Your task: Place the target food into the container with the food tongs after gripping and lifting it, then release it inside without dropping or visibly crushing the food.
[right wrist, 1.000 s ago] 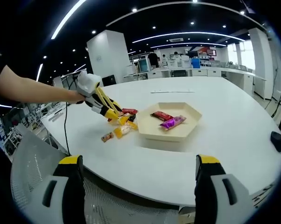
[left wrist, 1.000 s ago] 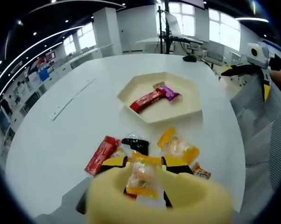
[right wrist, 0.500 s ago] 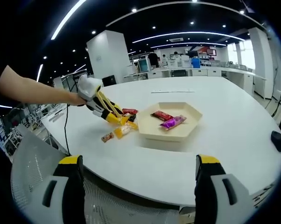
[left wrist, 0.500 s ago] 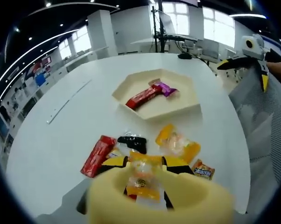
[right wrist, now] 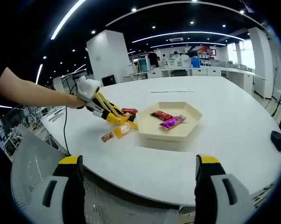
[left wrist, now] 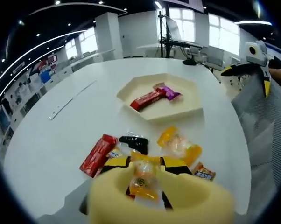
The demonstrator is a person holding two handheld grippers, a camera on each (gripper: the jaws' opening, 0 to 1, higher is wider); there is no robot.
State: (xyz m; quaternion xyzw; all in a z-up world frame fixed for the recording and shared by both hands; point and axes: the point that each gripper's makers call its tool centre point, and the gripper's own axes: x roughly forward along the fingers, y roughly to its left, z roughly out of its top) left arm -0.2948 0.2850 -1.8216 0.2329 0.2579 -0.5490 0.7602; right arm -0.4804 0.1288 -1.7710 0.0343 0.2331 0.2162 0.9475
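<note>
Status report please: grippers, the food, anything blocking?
Left gripper shut on orange candy packet, above the table. Right gripper open, idle. Tray path unobstructed.

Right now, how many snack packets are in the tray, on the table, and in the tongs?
In the hexagonal tray: 2, a red bar and a purple packet
Loose on the table: 5, a red bar, a black packet, an orange packet, a small brown bar, and one partly hidden
In the left tongs: 1, an orange-and-clear packet
Total: 8

Bright ceiling lights, fisheye-warped edges, blurred foreground
</note>
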